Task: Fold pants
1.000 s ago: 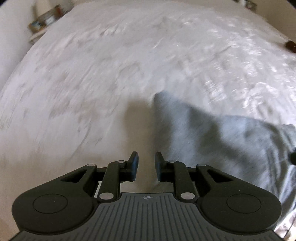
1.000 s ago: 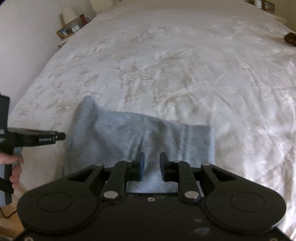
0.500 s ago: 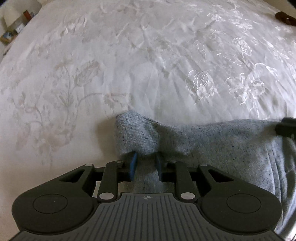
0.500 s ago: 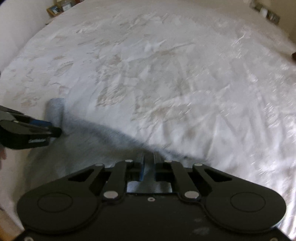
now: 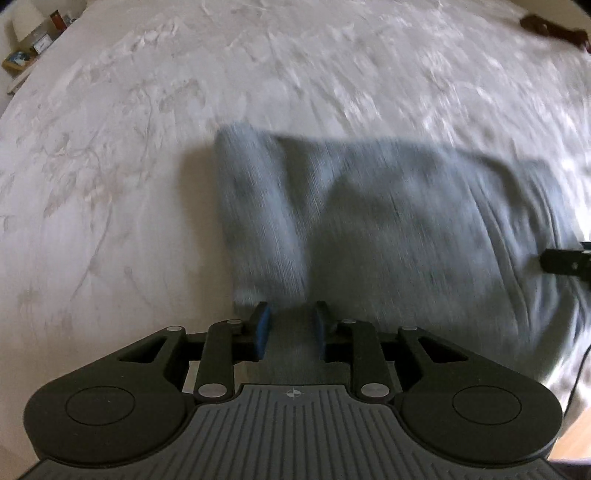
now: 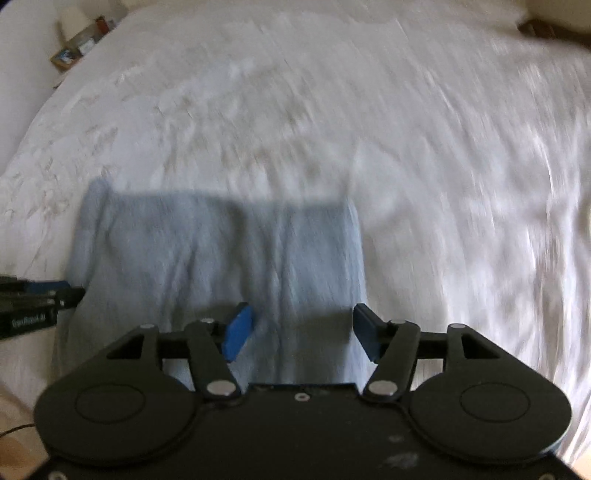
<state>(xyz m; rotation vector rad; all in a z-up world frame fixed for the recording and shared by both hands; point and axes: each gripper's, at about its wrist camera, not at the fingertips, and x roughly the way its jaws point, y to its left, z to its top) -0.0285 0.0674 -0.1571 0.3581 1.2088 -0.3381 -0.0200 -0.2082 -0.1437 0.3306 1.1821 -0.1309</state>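
The grey pants (image 5: 388, 221) lie folded into a rough rectangle on the white bedspread (image 5: 258, 74). My left gripper (image 5: 291, 321) is at the near left edge of the pants, its jaws a moderate gap apart with grey cloth showing between them; no grip shows. My right gripper (image 6: 301, 328) is wide open over the near right part of the pants (image 6: 221, 251), holding nothing. The right gripper's tip shows at the right edge of the left wrist view (image 5: 565, 260); the left gripper's tip shows at the left edge of the right wrist view (image 6: 37, 299). Both views are motion-blurred.
A bedside shelf with a lamp and small items (image 5: 29, 44) stands at the far left beyond the bed; it also shows in the right wrist view (image 6: 77, 40). A dark brown object (image 5: 550, 27) lies on the far right of the bed. The bed's near edge is close below.
Both grippers held the cloth half a second ago; now both have opened and pulled back toward the near edge, leaving the pants lying folded on the bed.
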